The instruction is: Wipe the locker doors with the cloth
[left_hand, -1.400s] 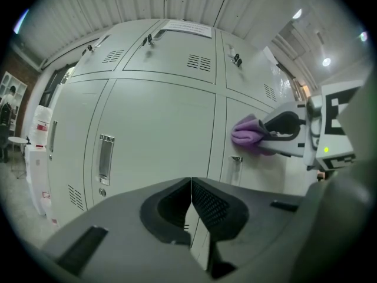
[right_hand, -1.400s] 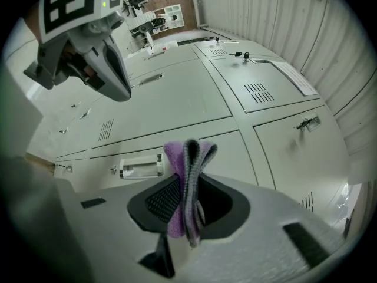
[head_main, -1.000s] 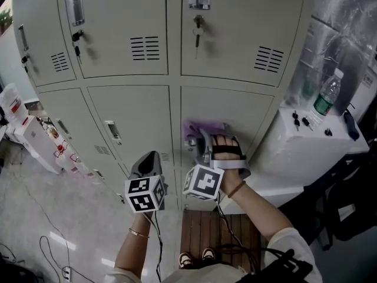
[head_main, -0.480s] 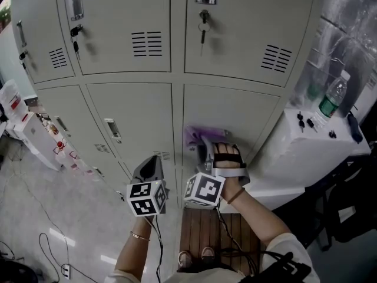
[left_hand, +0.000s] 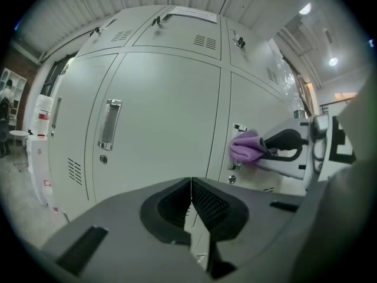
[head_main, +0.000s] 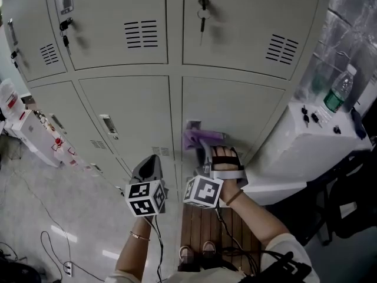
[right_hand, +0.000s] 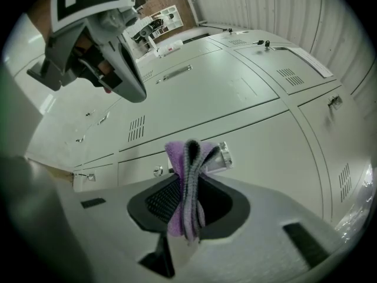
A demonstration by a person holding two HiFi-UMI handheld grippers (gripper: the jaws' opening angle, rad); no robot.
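Observation:
A folded purple and grey cloth is pinched in my right gripper, shut on it. In the right gripper view the cloth stands between the jaws, its tip at the metal handle of a grey locker door. The left gripper view shows the cloth pressed beside that handle. My left gripper is shut and holds nothing; it hangs lower left, away from the doors, pointing at the neighbouring locker door.
Upper locker doors carry keys and vents. A white cabinet at the right holds a green-labelled bottle. White and red boxes stand at the left. Cables lie on the floor. A brown mat lies by the person's feet.
The right gripper with the cloth has shifted slightly up and left on the lower right door, toward its handle. The left gripper has barely moved.

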